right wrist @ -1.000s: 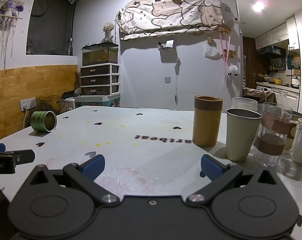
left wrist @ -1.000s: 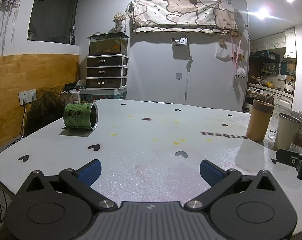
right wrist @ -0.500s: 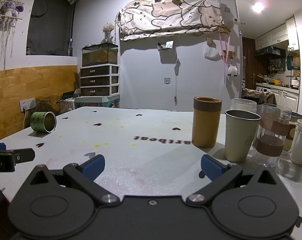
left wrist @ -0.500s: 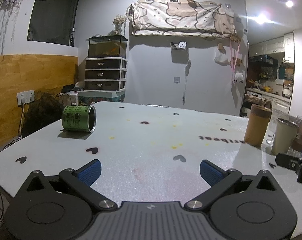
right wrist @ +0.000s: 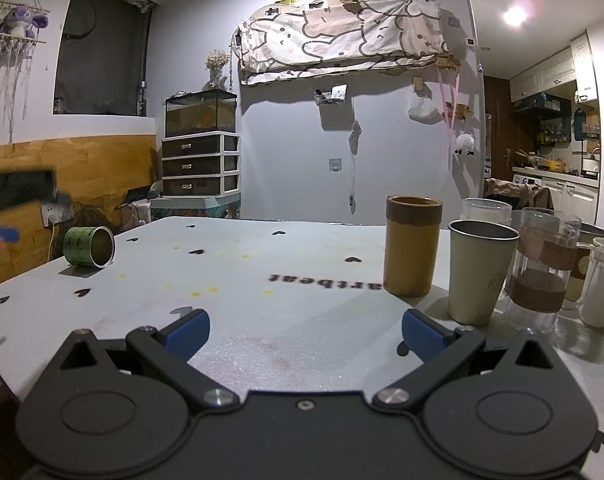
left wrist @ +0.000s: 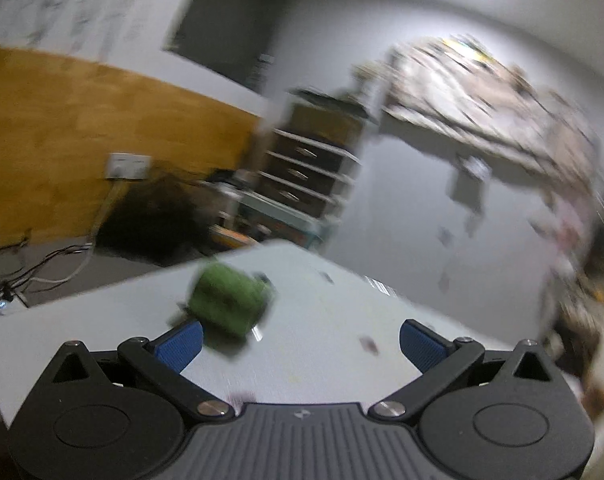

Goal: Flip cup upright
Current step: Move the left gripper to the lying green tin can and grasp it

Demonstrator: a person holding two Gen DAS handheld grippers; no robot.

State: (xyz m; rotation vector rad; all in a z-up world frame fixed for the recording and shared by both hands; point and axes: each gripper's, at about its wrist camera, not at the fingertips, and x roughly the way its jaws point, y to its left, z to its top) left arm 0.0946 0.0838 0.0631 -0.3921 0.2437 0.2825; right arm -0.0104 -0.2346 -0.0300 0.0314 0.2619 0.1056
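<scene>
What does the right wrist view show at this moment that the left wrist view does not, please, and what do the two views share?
Only the right wrist view shows the upright cups: the brown cylinder cup, the pale metal tumbler and the glasses beside them. It also shows the left gripper itself, blurred at the frame's left edge.

Only the left wrist view, heavily blurred and tilted, shows the floor cables beside the table.

Both show the green cup lying on its side on the white table, the wood-panelled wall, and open jaws.
</scene>
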